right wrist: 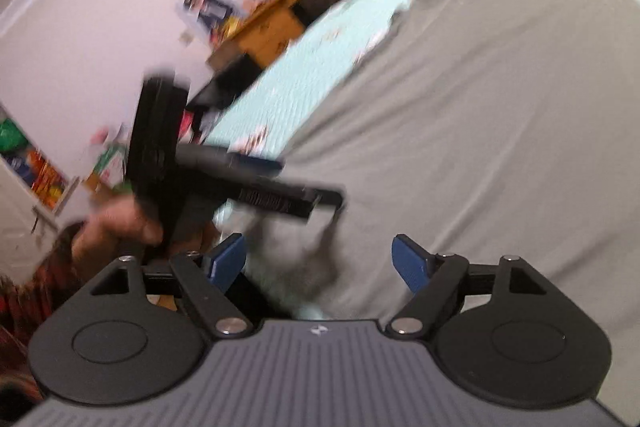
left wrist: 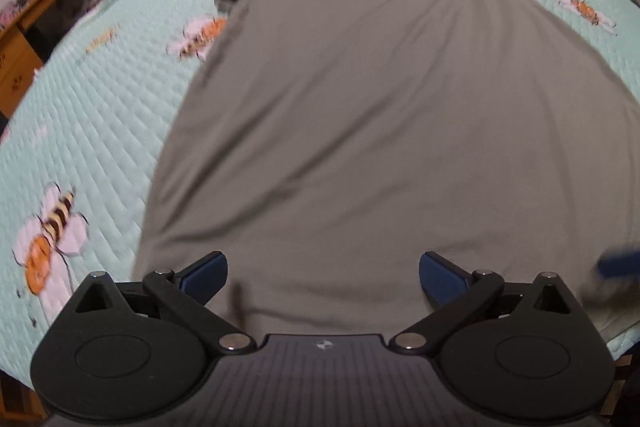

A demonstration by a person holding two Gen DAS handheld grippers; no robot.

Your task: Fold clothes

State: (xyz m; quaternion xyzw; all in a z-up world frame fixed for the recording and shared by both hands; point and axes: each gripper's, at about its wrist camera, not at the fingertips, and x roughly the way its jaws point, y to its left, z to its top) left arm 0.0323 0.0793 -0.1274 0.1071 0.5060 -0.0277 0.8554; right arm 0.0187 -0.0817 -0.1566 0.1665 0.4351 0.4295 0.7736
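With the jaws of both the left gripper (left wrist: 323, 277) and right gripper (right wrist: 319, 259) spread wide and empty over the near hem of the grey shirt (left wrist: 360, 99), which is spread flat on the bed (left wrist: 100, 107), the two hem corners are best pinched evenly so the fold stays square.

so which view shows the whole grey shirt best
The left wrist view. The grey shirt lies spread flat on the bee-print quilt, visible from hem to collar with one sleeve showing. The right wrist view is blurred and tilted; it shows only part of the shirt, with the left tool in front of its near edge.
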